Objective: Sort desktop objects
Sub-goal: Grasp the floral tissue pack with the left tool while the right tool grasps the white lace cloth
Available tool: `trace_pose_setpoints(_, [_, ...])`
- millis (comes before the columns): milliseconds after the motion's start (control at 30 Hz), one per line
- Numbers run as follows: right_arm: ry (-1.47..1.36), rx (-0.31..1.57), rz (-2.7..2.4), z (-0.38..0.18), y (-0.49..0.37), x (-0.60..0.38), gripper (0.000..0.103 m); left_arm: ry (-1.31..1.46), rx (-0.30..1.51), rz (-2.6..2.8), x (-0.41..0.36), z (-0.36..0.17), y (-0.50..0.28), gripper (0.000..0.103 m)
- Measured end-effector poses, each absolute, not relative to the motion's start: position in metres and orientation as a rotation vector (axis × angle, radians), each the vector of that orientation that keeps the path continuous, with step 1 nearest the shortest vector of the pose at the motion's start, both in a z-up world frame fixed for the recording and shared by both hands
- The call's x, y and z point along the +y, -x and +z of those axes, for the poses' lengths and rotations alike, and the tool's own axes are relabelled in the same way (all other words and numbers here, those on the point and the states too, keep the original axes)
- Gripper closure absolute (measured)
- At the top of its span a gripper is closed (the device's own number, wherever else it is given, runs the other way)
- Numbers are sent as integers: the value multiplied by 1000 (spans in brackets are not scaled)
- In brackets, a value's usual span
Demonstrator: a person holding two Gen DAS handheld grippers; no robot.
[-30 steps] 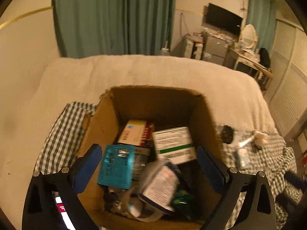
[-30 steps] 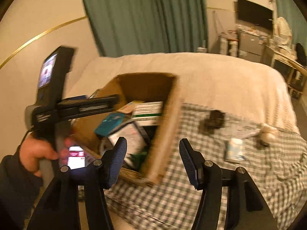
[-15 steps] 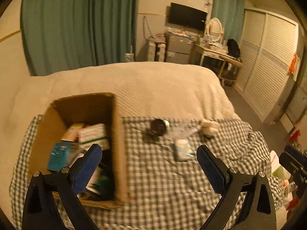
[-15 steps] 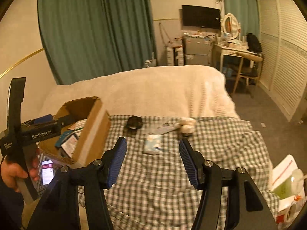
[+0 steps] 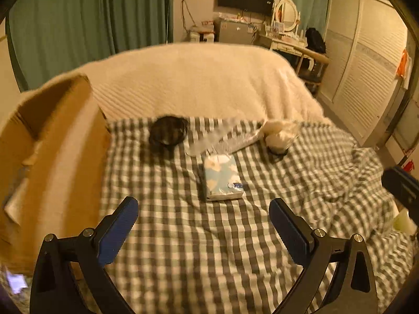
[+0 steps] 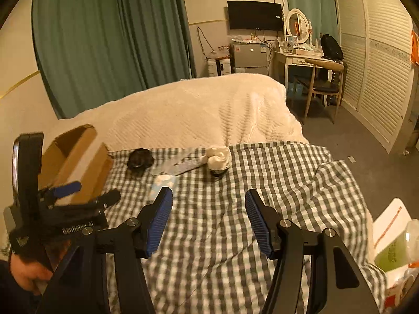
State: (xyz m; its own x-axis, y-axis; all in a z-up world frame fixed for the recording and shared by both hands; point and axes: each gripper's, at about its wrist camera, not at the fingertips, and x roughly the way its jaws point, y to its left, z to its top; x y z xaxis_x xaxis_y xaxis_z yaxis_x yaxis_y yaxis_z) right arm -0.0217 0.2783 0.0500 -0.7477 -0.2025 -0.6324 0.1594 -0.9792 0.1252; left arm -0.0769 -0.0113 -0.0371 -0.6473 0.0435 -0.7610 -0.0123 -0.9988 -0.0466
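A light blue tissue pack (image 5: 222,176) lies on the checked cloth (image 5: 199,248), just ahead of my open, empty left gripper (image 5: 203,218). Behind it sit a dark round object (image 5: 169,132), a clear plastic wrapper (image 5: 225,141) and a white fluffy item (image 5: 279,136). The cardboard box (image 5: 52,162) stands at the left. In the right wrist view my open, empty right gripper (image 6: 209,209) hovers over the cloth (image 6: 275,172), with the tissue pack (image 6: 163,183), dark object (image 6: 140,158), white item (image 6: 218,157) and box (image 6: 76,164) ahead and to the left.
The left hand-held gripper (image 6: 52,209) shows at the left of the right wrist view. A cream blanket (image 6: 196,112) covers the bed behind the cloth. A desk and chair (image 6: 319,78) and shuttered wardrobe (image 6: 379,65) stand at right. A bag of items (image 6: 392,256) lies at the cloth's right edge.
Both grippers have swung right, away from the box and toward the loose items on the cloth. The left gripper has come closer to the tissue pack. Both stay open.
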Motion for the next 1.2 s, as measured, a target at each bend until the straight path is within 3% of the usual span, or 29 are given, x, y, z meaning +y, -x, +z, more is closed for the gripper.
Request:
trace_pose_setpoints(200, [-1056,-85,-2746,-8,84,277,46,1339,-62,2814,0,-92,118,1])
trace_pose_setpoints(467, [-1035,-127,-2732,-54,169,262,46,1258,-71,2815,-6,-110,145,1])
trace_pose_setpoints(667, [-1069,-139,-2732,-79,205,252,46,1314,-109,2749,-9,-123,152,22])
trace_pose_setpoints(700, [-1081,-125,-2730,-82,210,251,48,1303,-102,2747,-9,-123,150,26])
trace_pose_setpoints(733, [-1092,-116,-2730,-85,214,249,66,1298,-99,2746,-9,-122,150,36])
trace_pose_setpoints(767, [-1094,-111,-2733,-86,217,250,77,1293,-93,2745,-9,-122,149,49])
trace_pose_setpoints(800, [-1097,-114,-2738,-87,216,251,85,1292,-81,2740,-8,-121,149,50])
trace_pose_setpoints(1033, [-1026,-111,-2755,-69,187,263,88,1269,-128,2726,-16,-115,139,50])
trace_pose_setpoints(1200, [-997,-250,-2780,-52,161,279,88,1235,-193,2723,-25,-99,119,50])
